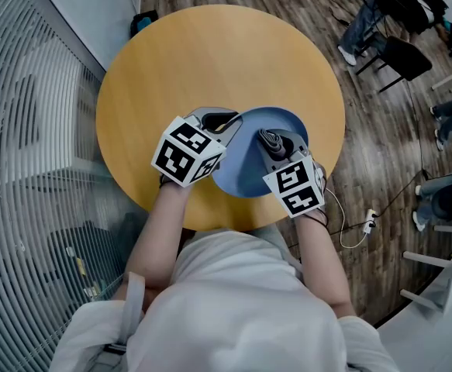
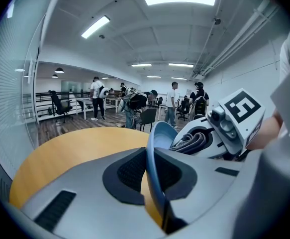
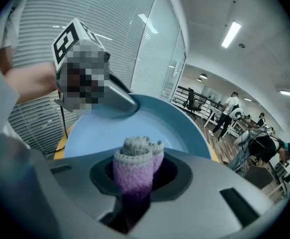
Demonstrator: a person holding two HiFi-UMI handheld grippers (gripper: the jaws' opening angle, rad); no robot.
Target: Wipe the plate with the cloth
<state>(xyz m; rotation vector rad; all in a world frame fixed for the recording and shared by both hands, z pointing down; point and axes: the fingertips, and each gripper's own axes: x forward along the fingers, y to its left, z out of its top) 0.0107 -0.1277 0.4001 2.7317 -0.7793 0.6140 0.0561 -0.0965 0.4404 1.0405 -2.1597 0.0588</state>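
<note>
Standing at the far left is a glass wall with grey horizontal blinds (image 1: 24,146), close beside the round table with a smooth yellow wooden top (image 1: 210,60). A small dark teal object (image 1: 142,22) lies on the floor by the table's back left edge; what it is I cannot tell.

On the near part of the table, the left gripper (image 1: 227,124), made of grey plastic and carrying a cube of black-and-white square markers, is clenched on the left rim of the round light-blue plate (image 1: 245,173). In the left gripper view the thin rim (image 2: 152,183) stands edge-on between the two dark ribbed pads (image 2: 130,171), pressed from both sides. The plate is shallow and smooth, with a raised curved rim, and it is near the table's front edge. Whether its bottom rests on the wood I cannot tell.

Just to the right, the right gripper (image 1: 278,142) is over the plate's right half. It grasps the rolled purple and grey terry cloth (image 3: 134,171), soft and fluffy, whose folded end sticks out beyond the jaws toward the plate's inner surface. In the right gripper view the left gripper's body covers a part of the plate's far rim.

Right of the table, a thin white cable with a plug (image 1: 359,229) lies on the dark wood-plank floor (image 1: 381,146). Further right stand black office chairs (image 1: 405,56), and people (image 1: 443,200) sit there.
</note>
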